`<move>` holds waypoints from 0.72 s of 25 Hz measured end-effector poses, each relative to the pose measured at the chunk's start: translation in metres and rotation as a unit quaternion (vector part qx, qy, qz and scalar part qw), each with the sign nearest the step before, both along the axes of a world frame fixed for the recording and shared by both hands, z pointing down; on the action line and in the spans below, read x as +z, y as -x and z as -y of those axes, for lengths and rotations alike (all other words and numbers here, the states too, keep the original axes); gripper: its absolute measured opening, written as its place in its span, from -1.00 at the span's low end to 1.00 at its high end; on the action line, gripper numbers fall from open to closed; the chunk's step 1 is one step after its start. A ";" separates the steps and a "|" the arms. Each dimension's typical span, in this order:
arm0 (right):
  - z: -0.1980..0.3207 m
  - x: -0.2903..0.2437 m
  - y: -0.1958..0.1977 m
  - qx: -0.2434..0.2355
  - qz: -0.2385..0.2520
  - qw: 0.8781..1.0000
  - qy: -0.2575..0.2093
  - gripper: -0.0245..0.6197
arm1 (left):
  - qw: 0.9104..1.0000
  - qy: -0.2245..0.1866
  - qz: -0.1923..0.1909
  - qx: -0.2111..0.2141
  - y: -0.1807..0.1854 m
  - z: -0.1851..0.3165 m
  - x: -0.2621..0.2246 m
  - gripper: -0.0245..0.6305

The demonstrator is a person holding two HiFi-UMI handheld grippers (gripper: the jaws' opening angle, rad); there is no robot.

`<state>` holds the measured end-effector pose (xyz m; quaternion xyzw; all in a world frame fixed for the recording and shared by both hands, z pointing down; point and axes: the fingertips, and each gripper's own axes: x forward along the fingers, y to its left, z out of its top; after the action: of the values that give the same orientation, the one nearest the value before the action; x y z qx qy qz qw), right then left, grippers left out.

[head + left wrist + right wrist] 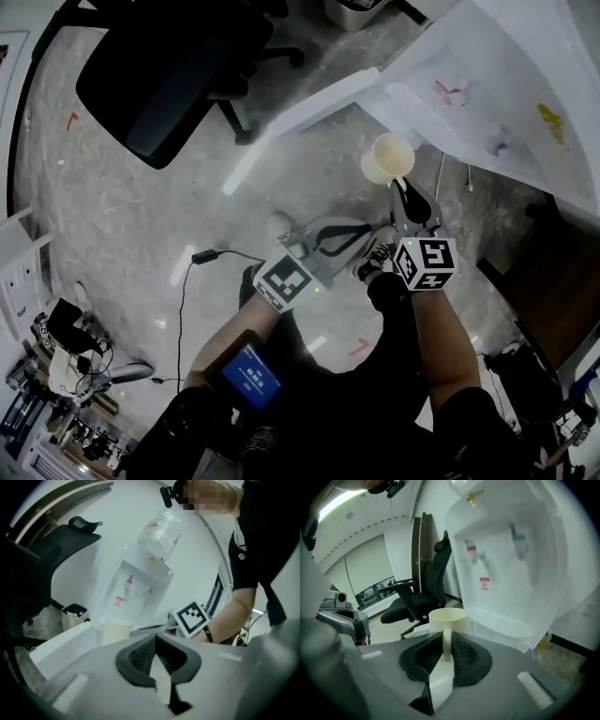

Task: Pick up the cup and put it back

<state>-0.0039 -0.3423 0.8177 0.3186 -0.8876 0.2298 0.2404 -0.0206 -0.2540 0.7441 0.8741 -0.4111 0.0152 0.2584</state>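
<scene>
Right gripper point(446, 651): fingers pinching the handle of the cream cup point(448, 619), which sits upright just beyond the fingertips. Past the cup and right of the fingers stand the water dispenser point(513, 569) and its drip tray point(499, 622), with a black office chair point(415, 604) to their left. Left gripper point(157, 656): fingers pressed together, nothing between them.

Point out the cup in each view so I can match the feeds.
Head view: cup upper centre, just ahead of the right gripper.
Left gripper view: cup left of centre, in the lower half.
Right gripper view: cup dead centre, its handle between the fingers.
Shared landmark: the white water dispenser next to the cup.
</scene>
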 end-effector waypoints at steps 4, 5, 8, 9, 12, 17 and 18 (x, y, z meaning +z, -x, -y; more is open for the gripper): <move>0.033 0.100 -0.009 0.038 -0.010 0.999 -0.013 -0.76 | 0.999 -0.035 -0.006 0.032 -0.021 0.017 0.070 -0.92; 0.043 0.125 -0.008 0.045 -0.012 0.999 -0.022 -0.76 | 0.998 -0.042 -0.008 0.039 -0.022 0.020 0.090 -0.92; 0.078 0.189 -0.012 0.074 -0.023 0.996 -0.046 -0.76 | 0.997 -0.051 -0.021 0.047 -0.019 0.030 0.144 -0.92; 0.090 0.208 -0.014 0.085 -0.026 0.995 -0.052 -0.76 | 0.997 -0.049 -0.043 0.042 -0.015 0.035 0.159 -0.92; 0.129 0.261 -0.015 0.119 -0.026 0.990 -0.068 -0.76 | 0.991 -0.012 -0.121 0.057 -0.007 0.047 0.200 -0.92; 0.182 0.326 -0.025 0.172 -0.033 0.982 -0.075 -0.76 | 0.987 -0.010 -0.094 0.127 -0.015 0.052 0.222 -0.92; 0.188 0.337 -0.029 0.178 -0.039 0.981 -0.071 -0.76 | 0.986 -0.019 -0.099 0.134 -0.020 0.053 0.216 -0.92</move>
<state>0.0250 -0.5304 1.1544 0.4965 -0.8206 0.1931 0.2069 -0.0007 -0.3066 0.9603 0.9231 -0.2633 -0.0445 0.2766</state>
